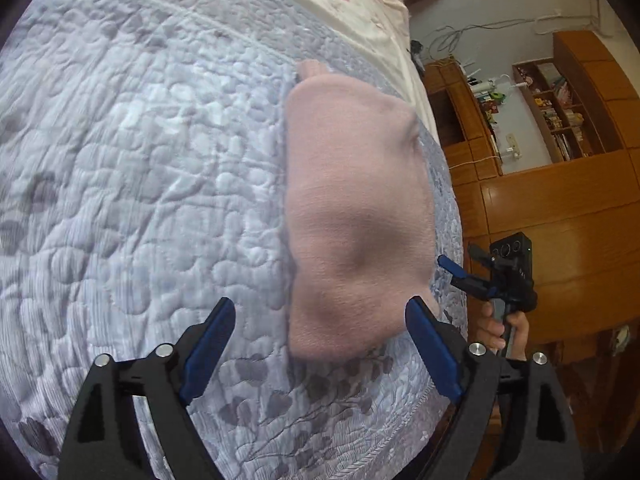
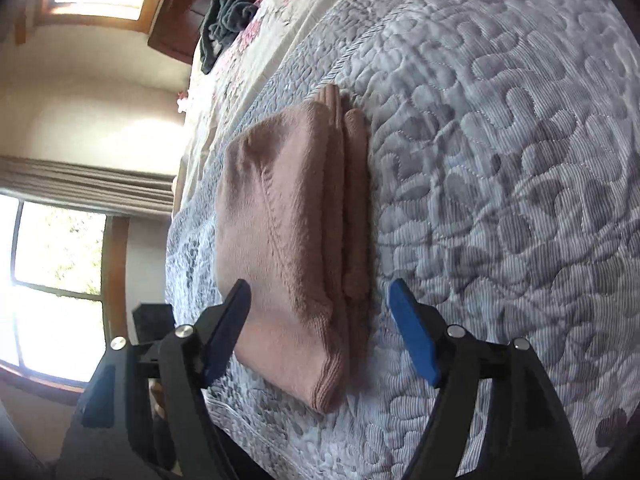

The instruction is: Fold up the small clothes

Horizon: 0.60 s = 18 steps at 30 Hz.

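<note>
Pink knitted garment (image 2: 292,240), already folded into a thick rectangle, lies on the grey quilted bedspread (image 2: 500,184) near the bed's edge. My left hand-held gripper (image 1: 320,320) hovers over its near end, fingers spread and empty; my right hand-held gripper (image 2: 320,300) is likewise wide apart, straddling the stacked layers. Looks soft, light and floppy, so I'd pinch all the layers at the ribbed corner or they'll slide open.
</note>
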Tool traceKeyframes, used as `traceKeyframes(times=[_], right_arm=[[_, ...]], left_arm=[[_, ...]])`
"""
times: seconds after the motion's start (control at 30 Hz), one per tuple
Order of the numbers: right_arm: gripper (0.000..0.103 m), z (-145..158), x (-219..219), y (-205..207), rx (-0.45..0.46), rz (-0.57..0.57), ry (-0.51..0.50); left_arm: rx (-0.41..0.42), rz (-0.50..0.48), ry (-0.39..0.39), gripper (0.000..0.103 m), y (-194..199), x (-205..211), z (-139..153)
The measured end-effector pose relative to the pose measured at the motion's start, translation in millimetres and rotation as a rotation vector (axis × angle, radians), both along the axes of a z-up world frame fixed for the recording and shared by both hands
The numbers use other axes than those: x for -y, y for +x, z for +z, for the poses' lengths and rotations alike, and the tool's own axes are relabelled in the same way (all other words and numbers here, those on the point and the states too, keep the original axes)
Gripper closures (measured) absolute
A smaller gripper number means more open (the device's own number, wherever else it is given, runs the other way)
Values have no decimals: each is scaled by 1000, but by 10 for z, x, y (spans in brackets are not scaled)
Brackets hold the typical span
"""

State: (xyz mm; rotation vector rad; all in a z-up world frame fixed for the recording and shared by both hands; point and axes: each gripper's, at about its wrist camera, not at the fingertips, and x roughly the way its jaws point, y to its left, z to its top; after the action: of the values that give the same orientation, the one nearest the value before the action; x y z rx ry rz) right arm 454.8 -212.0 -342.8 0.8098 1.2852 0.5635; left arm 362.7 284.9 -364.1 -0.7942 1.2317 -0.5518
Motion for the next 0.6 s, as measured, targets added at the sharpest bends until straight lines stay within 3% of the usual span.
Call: traceKeyframes(times=[0.17,0.3,0.4,0.6], right_arm=[[18,-174,-27,515,-80,-37,93],[18,-209,-181,770,-81,13,112],[18,-247,-321,894,-89,60,70],[17,-373,-453,1009,-94,90,54]], left_arm=[[-42,22,-150,16,35,-25,-218],[-61,-7,-174,16,148,105,-325],[-71,-39,-179,16,229,201,-396],[-90,-62,-257,16,337,244,-513]])
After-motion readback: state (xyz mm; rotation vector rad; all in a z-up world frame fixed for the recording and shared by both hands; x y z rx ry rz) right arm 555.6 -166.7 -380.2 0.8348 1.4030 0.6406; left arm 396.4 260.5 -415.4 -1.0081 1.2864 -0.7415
